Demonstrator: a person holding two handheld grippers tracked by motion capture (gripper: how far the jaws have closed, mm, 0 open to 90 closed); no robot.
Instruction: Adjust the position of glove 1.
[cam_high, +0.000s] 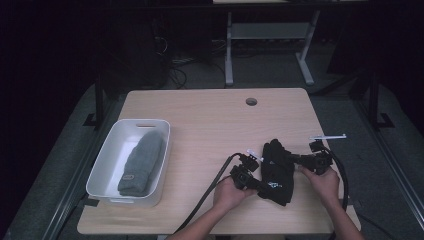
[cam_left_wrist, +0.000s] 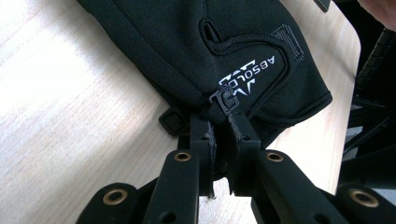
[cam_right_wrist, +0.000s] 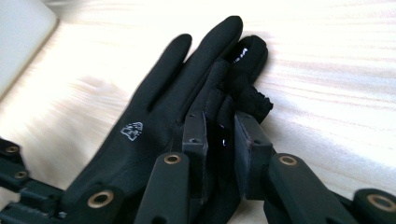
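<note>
dark room | wood table (cam_high: 210, 120) | left tongs (cam_left_wrist: 219, 122), right tongs (cam_right_wrist: 219, 128) clamp black gloves (cam_high: 276, 172)

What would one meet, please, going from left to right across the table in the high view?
White tray holding a grey knit hat → left gripper → black gloves → right gripper.

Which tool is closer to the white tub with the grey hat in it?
Left. The left tool grips the black glove on the side facing the white tub; the right tool grips the glove's far side.
</note>
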